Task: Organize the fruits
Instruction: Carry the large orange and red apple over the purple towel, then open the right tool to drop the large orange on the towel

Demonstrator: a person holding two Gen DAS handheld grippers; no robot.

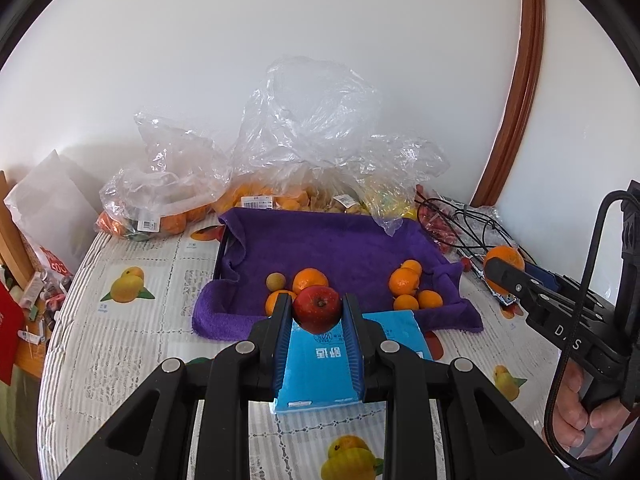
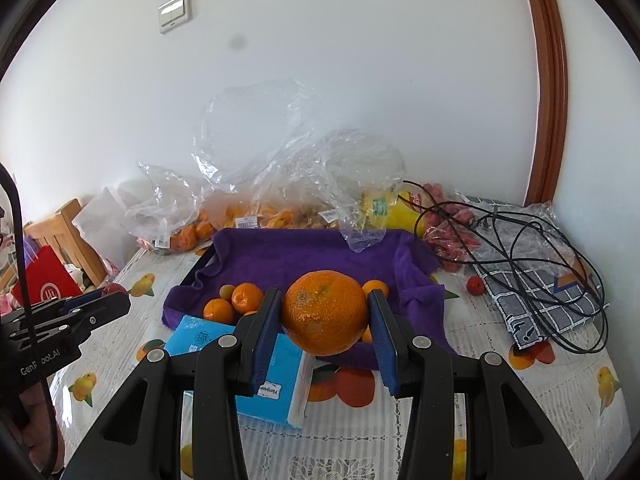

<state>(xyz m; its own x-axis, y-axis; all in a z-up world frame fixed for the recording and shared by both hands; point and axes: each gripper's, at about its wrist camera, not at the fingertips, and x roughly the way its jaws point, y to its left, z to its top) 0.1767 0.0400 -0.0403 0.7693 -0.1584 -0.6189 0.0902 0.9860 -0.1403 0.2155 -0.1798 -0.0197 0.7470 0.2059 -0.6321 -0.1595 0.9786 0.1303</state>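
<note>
My left gripper [image 1: 317, 309] is shut on a red apple [image 1: 317, 307], held above the near edge of a tray lined with a purple towel [image 1: 320, 248]. My right gripper [image 2: 325, 312] is shut on a large orange [image 2: 325, 312], also held over the tray's near edge [image 2: 300, 252]. The right gripper with its orange [image 1: 505, 258] shows at the right of the left wrist view. Several small oranges [image 1: 405, 282] and one brownish round fruit [image 1: 276, 281] lie on the towel.
A blue tissue pack [image 1: 320, 364] lies on the fruit-print tablecloth in front of the tray. Clear plastic bags of oranges [image 1: 160, 200] and other fruit stand behind the tray by the wall. Black cables [image 2: 520, 240] and a checked bag lie at the right.
</note>
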